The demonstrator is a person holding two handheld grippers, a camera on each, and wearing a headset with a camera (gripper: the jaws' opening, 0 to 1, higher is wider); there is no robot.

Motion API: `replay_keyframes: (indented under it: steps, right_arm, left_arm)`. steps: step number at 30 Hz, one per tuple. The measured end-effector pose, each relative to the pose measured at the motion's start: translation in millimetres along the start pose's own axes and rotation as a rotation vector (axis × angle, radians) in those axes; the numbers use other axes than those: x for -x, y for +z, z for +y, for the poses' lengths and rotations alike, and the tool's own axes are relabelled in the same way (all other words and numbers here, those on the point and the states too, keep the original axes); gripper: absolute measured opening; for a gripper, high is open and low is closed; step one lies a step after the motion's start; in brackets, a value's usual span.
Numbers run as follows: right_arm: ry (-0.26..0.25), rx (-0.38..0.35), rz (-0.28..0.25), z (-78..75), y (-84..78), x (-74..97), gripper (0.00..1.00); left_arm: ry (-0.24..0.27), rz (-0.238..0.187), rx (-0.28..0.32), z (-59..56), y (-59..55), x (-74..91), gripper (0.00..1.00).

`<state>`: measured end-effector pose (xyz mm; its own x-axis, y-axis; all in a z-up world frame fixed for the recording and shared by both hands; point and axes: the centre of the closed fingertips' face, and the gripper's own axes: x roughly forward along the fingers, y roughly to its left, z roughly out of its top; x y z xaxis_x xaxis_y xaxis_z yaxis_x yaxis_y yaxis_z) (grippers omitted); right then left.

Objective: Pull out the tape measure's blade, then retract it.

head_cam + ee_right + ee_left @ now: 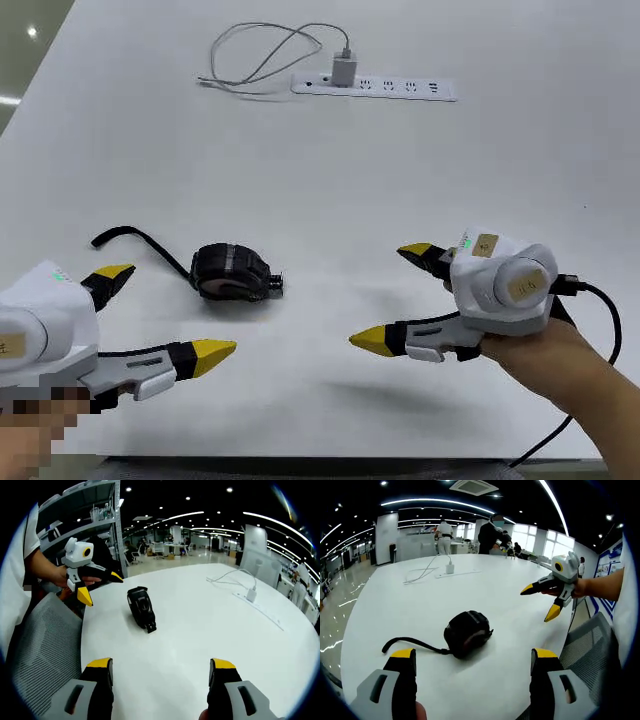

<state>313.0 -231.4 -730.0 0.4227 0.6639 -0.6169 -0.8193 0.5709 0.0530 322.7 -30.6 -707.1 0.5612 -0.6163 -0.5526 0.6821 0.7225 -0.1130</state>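
tape measure (pixel 232 272), black, rests on the white counter (pixel 400 170) between the two grippers, nearer the left one and touched by neither. its blade end sits tucked at the case mouth, on the side toward the right gripper, and its black wrist strap (pixel 130 240) trails off the opposite side. the left gripper (pixel 180 308) hovers just beside it, yellow-tipped jaws spread wide, holding nothing. the right gripper (pixel 376 295) is farther off, jaws equally wide and empty. two tan stickers (pixel 487 244) on its white body carry marks too small to read; any writing on the tape case is illegible. near the far edge lies a white power strip (pixel 385 87) with a charger (pixel 343 70) plugged in, its white cable (pixel 260 55) looped beside it.
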Motion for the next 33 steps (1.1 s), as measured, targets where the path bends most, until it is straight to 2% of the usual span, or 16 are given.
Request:
replay_keyframes:
  steps: [5,11,18,23,33]
  right_arm:
    - [-0.019,-0.015,0.001,-2.8,-7.9,9.0,0.77]
    - [-0.038,-0.030,0.015,-4.8,-19.4,20.8,0.78]
    - [-0.060,-0.040,0.007,-5.7,-23.1,33.1,0.78]
    - [-0.065,-0.043,0.006,-4.8,-24.9,39.0,0.79]
    - [-0.077,-0.048,0.005,-5.2,-28.4,50.5,0.79]
  left_arm:
    - [-0.017,0.000,-0.012,-1.5,-2.2,4.5,0.95]
    - [-0.015,-0.004,-0.007,2.9,-3.7,13.7,0.95]
    - [-0.019,0.012,-0.021,7.5,-8.1,21.3,0.96]
    - [-0.027,0.013,-0.030,6.2,-6.2,25.8,0.96]
    - [-0.037,0.025,-0.056,7.0,-10.1,31.0,0.98]
